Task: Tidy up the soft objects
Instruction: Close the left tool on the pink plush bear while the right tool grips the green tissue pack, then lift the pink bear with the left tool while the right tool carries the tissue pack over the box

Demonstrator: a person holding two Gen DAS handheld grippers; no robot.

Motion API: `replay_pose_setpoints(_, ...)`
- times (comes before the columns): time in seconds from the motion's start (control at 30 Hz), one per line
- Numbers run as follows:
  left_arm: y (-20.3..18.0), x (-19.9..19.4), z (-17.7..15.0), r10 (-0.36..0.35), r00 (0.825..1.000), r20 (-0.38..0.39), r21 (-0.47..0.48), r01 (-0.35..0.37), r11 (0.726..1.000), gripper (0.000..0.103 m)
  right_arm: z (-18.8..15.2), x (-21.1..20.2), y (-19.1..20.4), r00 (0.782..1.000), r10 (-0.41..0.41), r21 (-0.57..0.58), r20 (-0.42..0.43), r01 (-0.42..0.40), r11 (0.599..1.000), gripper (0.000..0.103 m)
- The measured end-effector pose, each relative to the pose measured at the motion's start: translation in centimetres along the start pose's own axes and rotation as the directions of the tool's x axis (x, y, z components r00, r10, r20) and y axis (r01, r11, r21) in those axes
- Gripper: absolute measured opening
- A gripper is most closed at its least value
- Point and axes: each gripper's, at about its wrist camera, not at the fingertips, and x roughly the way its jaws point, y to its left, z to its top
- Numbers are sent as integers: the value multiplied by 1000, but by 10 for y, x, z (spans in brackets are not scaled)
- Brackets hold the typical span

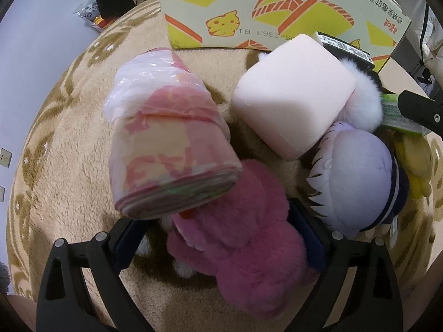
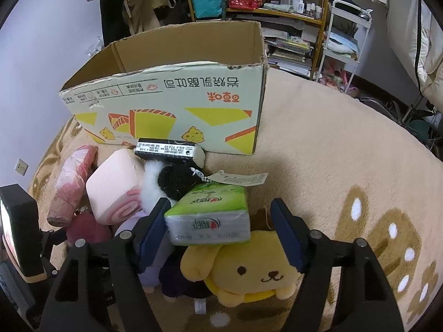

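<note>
A pile of soft things lies on a beige rug before an open cardboard box (image 2: 177, 102). My left gripper (image 1: 218, 238) is open, its fingers on either side of a pink fluffy plush (image 1: 243, 238). Beyond it lie a wrapped pink roll (image 1: 169, 149), a pale pink cube cushion (image 1: 293, 94) and a lilac-haired doll (image 1: 360, 177). My right gripper (image 2: 221, 238) is open, its fingers either side of a green tissue pack (image 2: 210, 215) that rests on a yellow dog plush (image 2: 249, 271). A black-and-white fluffy toy (image 2: 166, 179) lies behind the pack.
The box also shows in the left wrist view (image 1: 249, 8). A black-and-white packet (image 2: 169, 149) leans at the box's foot. Wooden shelves (image 2: 290, 19) and a white cart (image 2: 346, 36) stand beyond the rug. Bare rug (image 2: 346, 166) extends to the right.
</note>
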Motion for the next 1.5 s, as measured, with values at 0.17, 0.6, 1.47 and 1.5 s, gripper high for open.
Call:
replay_pose_setpoints(0.17,2,-4,-2,-11,1000,18,-5,11,1000,91,0,-3,0,1000,12,2,5,-12,1000,77)
replay_pose_setpoints(0.6,14,-28,-7,-97,993,60,-49,100,994,61,-4,5,2,998,31,-3,-50,-32,999,58)
replay_pose_setpoints(1.47,12,-106,-10,-68,954,292,26,63,998,61,-5,-56,25,984,86,-116,158,-68,991,57)
replay_pose_setpoints(1.5,15,-111,-9,-59,949,309,18,56,998,61,-5,-57,26,983,87,-115,161,-69,991,57)
